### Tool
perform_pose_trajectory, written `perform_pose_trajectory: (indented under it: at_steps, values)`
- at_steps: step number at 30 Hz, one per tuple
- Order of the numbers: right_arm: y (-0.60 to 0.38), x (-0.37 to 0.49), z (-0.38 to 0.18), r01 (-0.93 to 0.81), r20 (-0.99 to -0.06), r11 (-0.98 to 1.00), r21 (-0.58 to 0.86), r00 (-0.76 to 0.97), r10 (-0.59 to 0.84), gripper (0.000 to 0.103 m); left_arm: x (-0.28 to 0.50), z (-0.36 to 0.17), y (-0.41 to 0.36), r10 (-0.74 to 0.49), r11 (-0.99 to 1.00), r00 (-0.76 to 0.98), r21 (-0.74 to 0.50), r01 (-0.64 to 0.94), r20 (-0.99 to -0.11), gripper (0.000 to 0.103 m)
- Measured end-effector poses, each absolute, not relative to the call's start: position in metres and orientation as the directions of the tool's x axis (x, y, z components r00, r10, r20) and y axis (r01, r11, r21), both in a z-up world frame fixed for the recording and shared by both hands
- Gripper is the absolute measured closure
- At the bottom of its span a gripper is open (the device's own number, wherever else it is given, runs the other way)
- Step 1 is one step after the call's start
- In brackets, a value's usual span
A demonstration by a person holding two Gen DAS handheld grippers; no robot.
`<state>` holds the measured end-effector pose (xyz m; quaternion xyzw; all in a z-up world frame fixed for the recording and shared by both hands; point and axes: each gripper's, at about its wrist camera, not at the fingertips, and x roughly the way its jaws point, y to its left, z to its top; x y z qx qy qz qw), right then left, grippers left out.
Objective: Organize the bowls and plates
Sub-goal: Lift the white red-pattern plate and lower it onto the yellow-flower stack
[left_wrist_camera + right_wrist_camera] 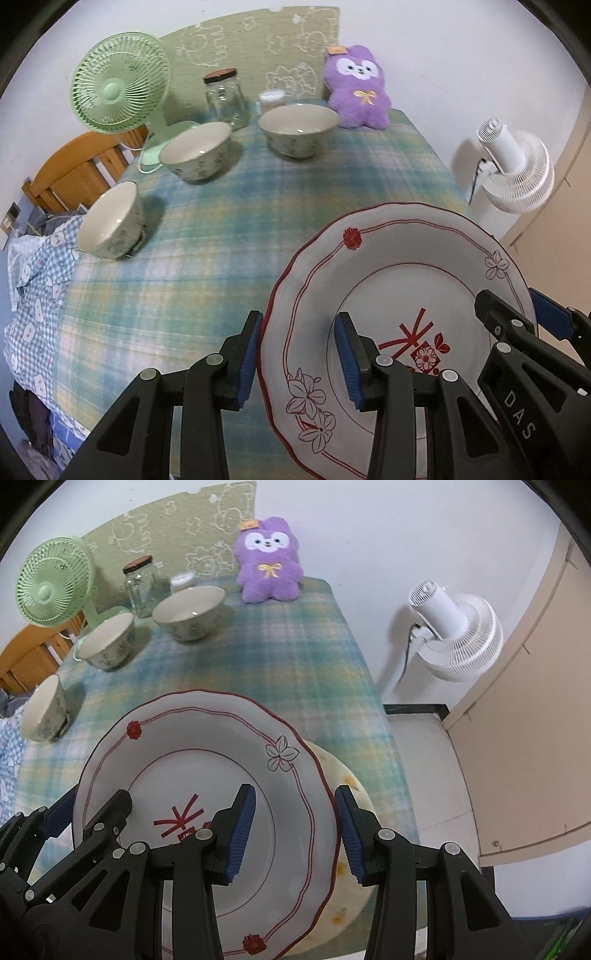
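Two grippers at one plate [207, 775], white with red scalloped rim and flower motifs, nearest item. Left gripper [299, 354]: jaws spread astride the plate's left rim, one outside, one over the well; no pinch visible. Right gripper [295, 830]: jaws spread astride the right rim likewise. Plate lies over a cream plate [351, 812] with yellow flowers, near the table's [295, 672] front right edge; whether it rests flat on it or is tilted, cannot tell.

Step in hand, judged: stacking plates. Advice: centre the upper plate on the lower, lower both sides evenly, keep pads clear of the rim when backing out so the stack does not slide.

Three bowls, pale with grey print, unstacked, well apart from the plates: near-left bowl [110, 225], middle bowl [197, 149], far bowl [297, 127].

Surface: blue-green plaid cloth. Far edge: green fan [118, 85], glass jar [223, 98], purple plush [356, 88]. Room: white wall, white fan [458, 635], beige door [524, 701].
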<state>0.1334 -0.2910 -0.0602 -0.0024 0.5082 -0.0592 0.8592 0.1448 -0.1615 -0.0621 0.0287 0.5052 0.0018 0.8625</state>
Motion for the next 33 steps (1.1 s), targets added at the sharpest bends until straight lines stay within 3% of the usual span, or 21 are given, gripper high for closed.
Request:
perform_pose_trajectory:
  at_steps: [16,33]
  values:
    - [-0.331,0.118,-0.104,0.120,-0.912,0.990,-0.071,0.395,-0.113,0.055,0.132,-0.102,-0.199,0.024,0.997,0.423,0.052,0.055,-0.906,0.063]
    - [-0.336,0.135,-0.114,0.124,-0.925,0.991,-0.049,0.369,-0.092,0.056,0.145,-0.107,-0.203,0.052,0.995,0.450,0.084,0.050,-0.892,0.064]
